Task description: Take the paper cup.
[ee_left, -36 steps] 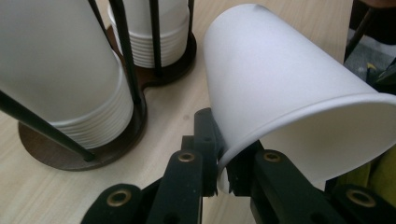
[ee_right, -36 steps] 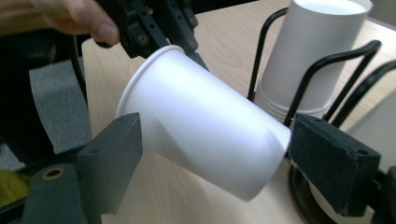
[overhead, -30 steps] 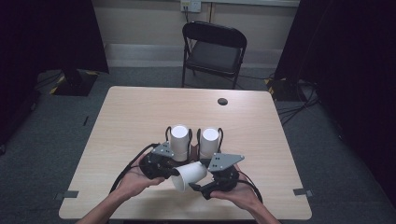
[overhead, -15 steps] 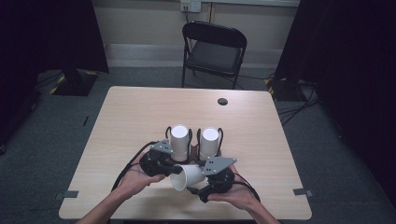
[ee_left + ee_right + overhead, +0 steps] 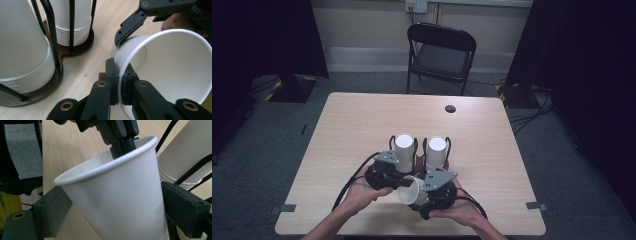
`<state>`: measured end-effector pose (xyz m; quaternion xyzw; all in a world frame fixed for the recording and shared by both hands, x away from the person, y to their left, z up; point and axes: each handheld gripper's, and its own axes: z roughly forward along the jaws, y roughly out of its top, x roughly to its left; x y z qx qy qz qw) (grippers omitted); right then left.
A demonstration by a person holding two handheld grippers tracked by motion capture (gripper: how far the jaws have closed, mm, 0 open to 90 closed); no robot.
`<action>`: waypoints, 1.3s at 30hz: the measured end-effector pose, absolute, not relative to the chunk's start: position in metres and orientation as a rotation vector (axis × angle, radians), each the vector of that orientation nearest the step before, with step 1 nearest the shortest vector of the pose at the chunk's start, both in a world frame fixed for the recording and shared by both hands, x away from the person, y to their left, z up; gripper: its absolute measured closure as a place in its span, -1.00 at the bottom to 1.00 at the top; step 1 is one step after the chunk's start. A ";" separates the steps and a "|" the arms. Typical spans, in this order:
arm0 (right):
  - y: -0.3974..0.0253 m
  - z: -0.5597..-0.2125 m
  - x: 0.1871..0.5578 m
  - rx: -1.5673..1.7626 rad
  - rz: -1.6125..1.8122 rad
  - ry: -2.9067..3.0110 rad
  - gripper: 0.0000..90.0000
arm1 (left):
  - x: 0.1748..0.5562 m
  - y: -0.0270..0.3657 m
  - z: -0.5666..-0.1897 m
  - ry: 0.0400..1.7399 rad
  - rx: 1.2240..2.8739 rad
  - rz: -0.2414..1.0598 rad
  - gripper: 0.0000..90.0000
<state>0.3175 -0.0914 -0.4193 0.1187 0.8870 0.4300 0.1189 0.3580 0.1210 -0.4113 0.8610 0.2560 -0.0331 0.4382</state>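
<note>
White paper makes up the cup [image 5: 412, 190] that both my claws hold, low over the near part of the table [image 5: 352, 125], close to its front edge. Wide bare wood lies to the left, to the right and far behind. Just past the cup stands a dark rack [image 5: 419, 157] with two stacks of cups [image 5: 404, 147], so I have little room that way.

The cup looks clean and smooth, with a rolled rim. It is wide at the mouth and narrow at the bottom.

My left claw [image 5: 119, 82] is pressed together on the rim, one jaw inside the cup and one outside. My right claw [image 5: 120, 202] has its jaws on the two sides of the cup's body, touching the wall.

In the high view the cup lies on its side, tilted. Its long line runs from the narrow bottom, near the right claw [image 5: 432, 187], to the open mouth, which faces left and toward me, by the left claw [image 5: 398, 181].
</note>
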 end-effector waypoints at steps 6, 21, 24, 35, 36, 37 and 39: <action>-0.088 -0.420 0.315 0.324 1.257 2.576 -0.72 | 0.357 0.119 -0.414 0.648 2.114 -0.107 0.94; -0.086 -0.415 0.309 0.283 1.278 2.536 -0.56 | 0.357 0.116 -0.418 0.715 2.085 -0.177 0.90; -0.086 -0.415 0.310 0.287 1.275 2.540 -0.54 | 0.356 0.116 -0.418 0.715 2.094 -0.168 0.90; -0.089 -0.414 0.311 0.318 1.304 2.542 -0.49 | 0.353 0.116 -0.417 0.703 2.089 -0.127 0.85; -0.089 -0.413 0.311 0.322 1.307 2.540 -0.49 | 0.353 0.116 -0.417 0.710 2.076 -0.127 0.85; -0.090 -0.413 0.311 0.333 1.311 2.539 -0.48 | 0.353 0.117 -0.417 0.707 2.074 -0.119 0.84; -0.091 -0.412 0.313 0.369 1.338 2.536 -0.47 | 0.353 0.118 -0.418 0.715 2.059 -0.119 0.81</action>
